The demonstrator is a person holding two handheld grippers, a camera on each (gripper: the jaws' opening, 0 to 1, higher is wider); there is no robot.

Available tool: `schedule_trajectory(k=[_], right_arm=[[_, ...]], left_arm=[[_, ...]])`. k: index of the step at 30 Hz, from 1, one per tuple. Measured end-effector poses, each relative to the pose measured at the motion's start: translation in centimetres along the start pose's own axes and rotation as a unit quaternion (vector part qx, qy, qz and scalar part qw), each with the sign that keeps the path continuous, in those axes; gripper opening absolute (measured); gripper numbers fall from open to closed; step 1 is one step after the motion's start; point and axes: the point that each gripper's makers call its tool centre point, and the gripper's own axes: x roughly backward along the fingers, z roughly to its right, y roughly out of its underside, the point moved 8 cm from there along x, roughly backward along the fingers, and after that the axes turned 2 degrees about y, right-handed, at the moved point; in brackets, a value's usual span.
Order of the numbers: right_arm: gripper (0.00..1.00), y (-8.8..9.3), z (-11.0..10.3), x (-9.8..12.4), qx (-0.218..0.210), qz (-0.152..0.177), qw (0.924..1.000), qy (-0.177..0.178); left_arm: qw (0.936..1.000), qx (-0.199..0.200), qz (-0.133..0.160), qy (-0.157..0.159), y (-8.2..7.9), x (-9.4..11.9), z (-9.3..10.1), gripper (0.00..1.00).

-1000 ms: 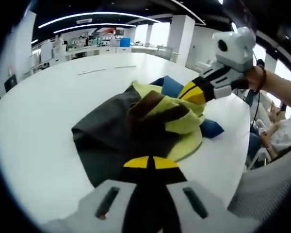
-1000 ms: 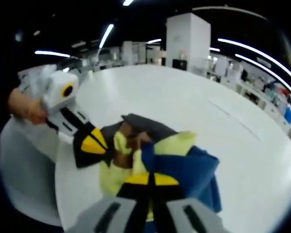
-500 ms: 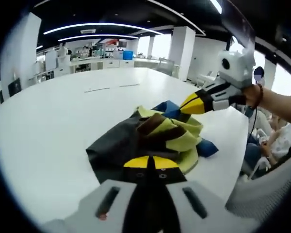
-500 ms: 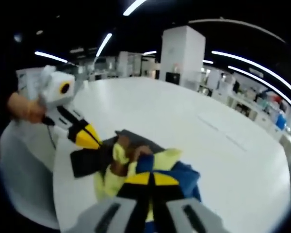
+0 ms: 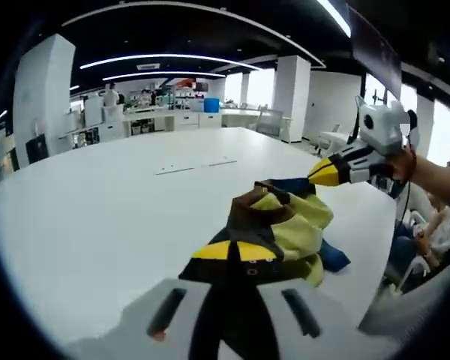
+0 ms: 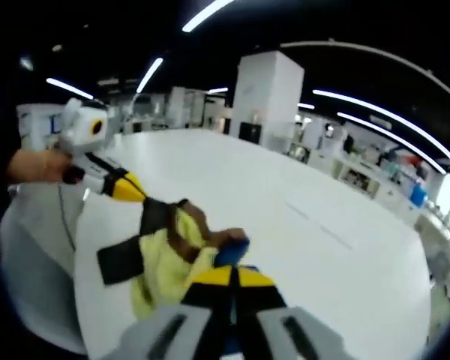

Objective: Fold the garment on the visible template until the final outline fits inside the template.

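Garment (image 5: pixel 289 221) hung bunched above white desk (image 5: pixel 97 217), left tool (image 5: pixel 232 251) and right tool (image 6: pixel 231 276) each clamped on it.

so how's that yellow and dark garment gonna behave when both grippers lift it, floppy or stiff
Probably very floppy: the garment sags in bunched folds between the left gripper and the right gripper, and a dark flap droops free in the right gripper view. It looks light, hanging from two small pinches. Loose ends will likely swing.
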Motion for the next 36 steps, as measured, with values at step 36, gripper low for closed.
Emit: schedule_trajectory(k=[36], right_arm=[[0.00,-3.0,11.1,-4.6,-0.102,0.048,0.9835,0.141]], left_arm=[[0.9951,0.035,0.059,-0.071,-8.2,-11.1,-10.4,0.00]])
